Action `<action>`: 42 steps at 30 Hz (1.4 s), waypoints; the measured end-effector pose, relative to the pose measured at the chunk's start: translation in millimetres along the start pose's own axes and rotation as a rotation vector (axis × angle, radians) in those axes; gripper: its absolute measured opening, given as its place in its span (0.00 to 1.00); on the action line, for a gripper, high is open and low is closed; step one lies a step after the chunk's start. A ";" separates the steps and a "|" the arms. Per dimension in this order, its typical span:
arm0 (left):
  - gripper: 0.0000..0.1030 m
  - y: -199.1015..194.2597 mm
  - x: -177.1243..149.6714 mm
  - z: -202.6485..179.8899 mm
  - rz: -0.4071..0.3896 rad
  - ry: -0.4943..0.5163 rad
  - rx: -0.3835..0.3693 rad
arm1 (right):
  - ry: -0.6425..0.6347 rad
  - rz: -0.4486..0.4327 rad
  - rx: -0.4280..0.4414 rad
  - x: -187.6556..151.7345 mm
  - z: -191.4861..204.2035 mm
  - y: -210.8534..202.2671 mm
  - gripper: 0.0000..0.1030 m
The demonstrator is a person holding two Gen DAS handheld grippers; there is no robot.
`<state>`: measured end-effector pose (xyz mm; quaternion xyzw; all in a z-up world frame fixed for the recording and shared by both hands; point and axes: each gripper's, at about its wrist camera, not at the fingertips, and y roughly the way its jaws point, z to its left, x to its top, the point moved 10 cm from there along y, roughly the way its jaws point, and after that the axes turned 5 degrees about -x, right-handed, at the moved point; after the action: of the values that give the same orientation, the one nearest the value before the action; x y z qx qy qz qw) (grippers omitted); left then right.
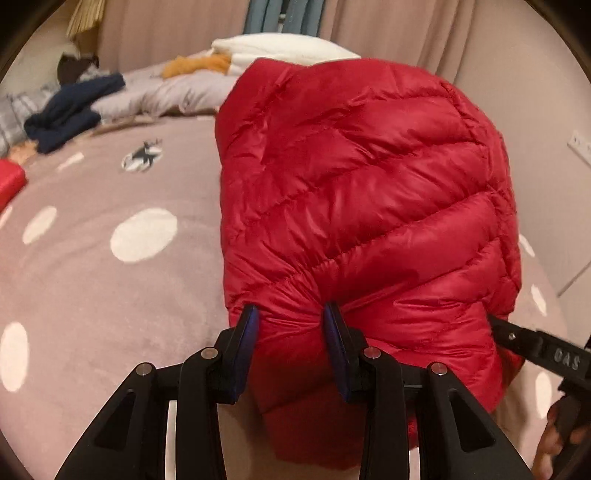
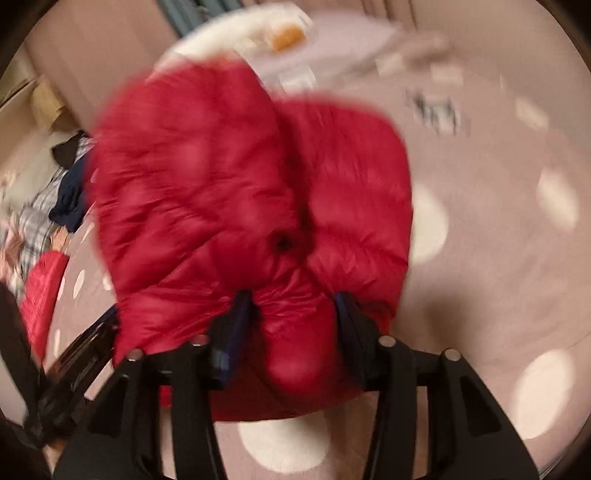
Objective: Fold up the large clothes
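A red quilted puffer jacket (image 1: 362, 192) lies folded into a thick bundle on the pink spotted bedspread (image 1: 110, 295). My left gripper (image 1: 290, 314) is shut on the jacket's near edge, with red fabric bunched between its blue pads. The right gripper's black body (image 1: 524, 343) comes in at the bundle's right edge, with a hand (image 1: 554, 435) behind it. In the blurred right wrist view, the jacket (image 2: 221, 177) fills the middle, and my right gripper (image 2: 295, 302) has a puffy fold squeezed between its pads. The left gripper's body (image 2: 85, 343) shows at the lower left.
A navy garment (image 1: 70, 110), an orange cloth (image 1: 195, 66) and a white pillow (image 1: 280, 48) lie at the head of the bed. Another red item (image 1: 9, 181) sits at the left edge. Curtains (image 1: 166, 33) hang behind; a wall with a socket (image 1: 580, 146) stands at the right.
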<state>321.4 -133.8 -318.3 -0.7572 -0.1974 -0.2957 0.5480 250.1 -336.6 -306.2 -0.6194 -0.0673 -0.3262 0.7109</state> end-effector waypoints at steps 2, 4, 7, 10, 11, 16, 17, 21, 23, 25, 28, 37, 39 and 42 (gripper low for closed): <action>0.34 -13.6 8.6 -4.3 -0.026 0.019 -0.016 | 0.026 -0.011 0.000 6.8 -3.0 -9.3 0.47; 0.34 -24.6 13.6 -3.9 -0.047 0.008 -0.045 | 0.004 -0.067 -0.017 15.9 -1.3 -28.2 0.49; 0.34 -28.3 10.4 0.1 -0.034 -0.018 -0.066 | -0.040 -0.103 -0.037 20.7 3.2 -46.3 0.49; 0.34 0.7 -4.2 4.5 0.021 0.009 -0.013 | -0.054 -0.054 -0.072 13.8 -0.1 -30.5 0.50; 0.34 4.2 -5.1 6.5 0.017 -0.001 -0.008 | -0.050 -0.019 -0.078 8.7 -1.7 -17.0 0.51; 0.34 -11.5 9.9 15.2 -0.025 -0.068 -0.043 | -0.025 -0.018 -0.065 9.5 -7.7 -15.4 0.53; 0.34 -15.2 13.3 19.6 -0.040 -0.064 -0.018 | -0.018 -0.042 -0.052 13.9 -8.5 -22.7 0.55; 0.36 -26.0 23.3 27.3 -0.086 -0.023 0.060 | 0.025 -0.080 -0.016 23.4 -14.5 -38.1 0.62; 0.56 -30.3 23.1 26.6 -0.095 -0.014 0.058 | 0.042 -0.080 -0.008 26.2 -19.7 -39.6 0.64; 0.74 -31.5 24.6 29.7 -0.110 -0.036 0.047 | 0.062 -0.078 0.004 24.5 -16.7 -41.9 0.67; 0.87 -32.5 23.4 33.6 -0.119 -0.082 -0.010 | 0.079 -0.082 0.019 24.5 -17.5 -39.0 0.81; 0.97 5.9 22.4 54.6 0.035 -0.375 -0.276 | 0.297 -0.100 0.193 27.6 -33.6 -33.7 0.99; 0.97 5.4 29.8 57.9 0.008 -0.387 -0.273 | 0.308 -0.118 0.185 34.5 -33.7 -33.3 1.00; 0.97 -3.0 53.0 61.4 -0.089 -0.318 -0.208 | 0.242 -0.219 0.167 54.5 -19.4 -49.8 1.00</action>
<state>373.3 -76.1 -294.7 -0.8374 -0.2830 -0.2149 0.4152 259.3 -376.1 -241.7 -0.5033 -0.0751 -0.4671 0.7231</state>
